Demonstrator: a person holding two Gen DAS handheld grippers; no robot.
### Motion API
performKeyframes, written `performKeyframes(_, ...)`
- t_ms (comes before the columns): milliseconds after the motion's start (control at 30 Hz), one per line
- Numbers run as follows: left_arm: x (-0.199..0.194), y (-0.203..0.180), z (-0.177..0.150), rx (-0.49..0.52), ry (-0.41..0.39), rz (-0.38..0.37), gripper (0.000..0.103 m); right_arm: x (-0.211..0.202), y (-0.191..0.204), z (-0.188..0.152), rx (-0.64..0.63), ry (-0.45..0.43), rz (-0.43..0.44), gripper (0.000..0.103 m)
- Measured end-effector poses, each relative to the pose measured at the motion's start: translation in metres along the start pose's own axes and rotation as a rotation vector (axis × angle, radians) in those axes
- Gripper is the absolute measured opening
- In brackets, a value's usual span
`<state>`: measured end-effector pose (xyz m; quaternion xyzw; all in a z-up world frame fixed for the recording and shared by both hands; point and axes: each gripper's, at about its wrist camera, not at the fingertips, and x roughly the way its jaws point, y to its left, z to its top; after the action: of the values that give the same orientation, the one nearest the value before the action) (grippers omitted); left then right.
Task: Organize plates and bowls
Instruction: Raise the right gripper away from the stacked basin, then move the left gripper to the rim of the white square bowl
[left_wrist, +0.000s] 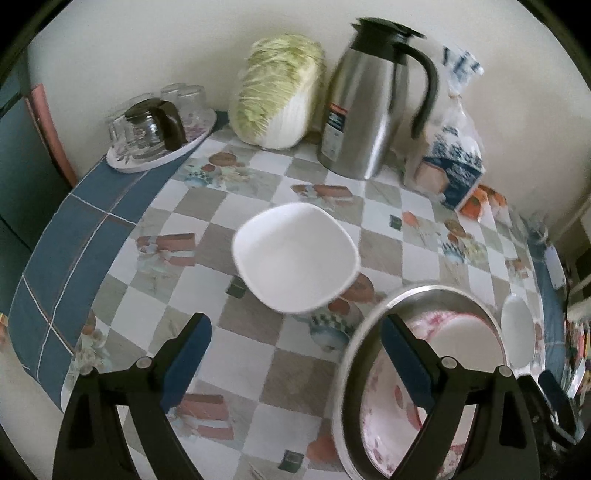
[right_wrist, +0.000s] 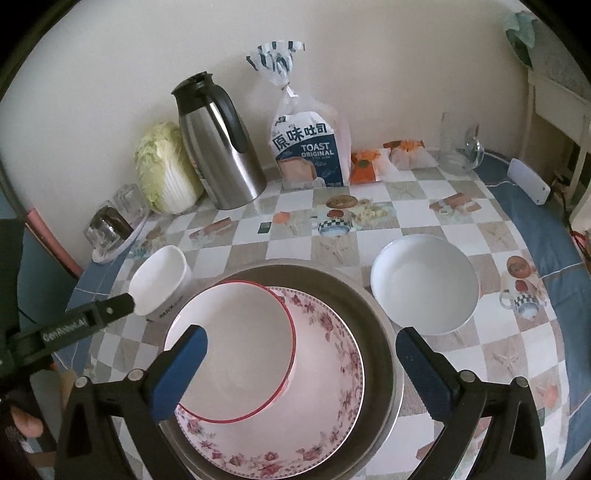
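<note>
bowls and plates sit spread over a checked tablecloth (right_wrist: 436, 192). a steel basin (right_wrist: 380, 325) near the front edge holds a floral plate (right_wrist: 332, 398), and a red-rimmed bowl (right_wrist: 236, 350) lies tilted inside that plate. the right gripper (right_wrist: 301, 369) hangs over the basin with its blue fingers (right_wrist: 181, 369) spread wide, one over the red-rimmed bowl and the other past the basin's right rim, gripping nothing. a round white bowl (right_wrist: 424, 284) stands just right of the basin, apart from it. a square white bowl (left_wrist: 295, 254) rests on the cloth left of the basin; the left gripper (left_wrist: 295, 354) points down toward it, fingers released and wide, nothing between them, one finger tip reaching over the basin's rim in the left wrist view. along the wall stand a cabbage (left_wrist: 277, 92), a steel thermos jug (left_wrist: 369, 107) and a bag of toast (right_wrist: 310, 147), with a tray of glasses (left_wrist: 159, 129) at the far left
</note>
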<state>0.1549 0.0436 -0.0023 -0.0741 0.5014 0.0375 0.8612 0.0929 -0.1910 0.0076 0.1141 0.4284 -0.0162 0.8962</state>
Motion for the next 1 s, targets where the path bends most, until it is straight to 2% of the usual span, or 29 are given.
performKeyframes(233,0.003,0.038,0.018,-0.097,-0.067,-0.016,0.093,-0.003,0.016,0.011,0.019,-0.011,0.066,0.103)
performKeyframes(500,0.020,0.083,0.026,-0.226,-0.062,-0.041,0.093,-0.007,0.077,0.040,-0.072,-0.029,0.137,0.103)
performKeyframes(633,0.031,0.100,0.026,-0.289,-0.040,-0.060,0.093,0.011,0.100,0.053,-0.049,0.063,0.205,0.103)
performKeyframes(833,0.049,0.116,0.028,-0.343,-0.009,-0.088,0.093,0.048,0.122,0.061,-0.028,0.191,0.185,0.103)
performKeyframes(1000,0.060,0.126,0.029,-0.373,0.010,-0.080,0.093,0.068,0.133,0.070,-0.086,0.221,0.080,0.103)
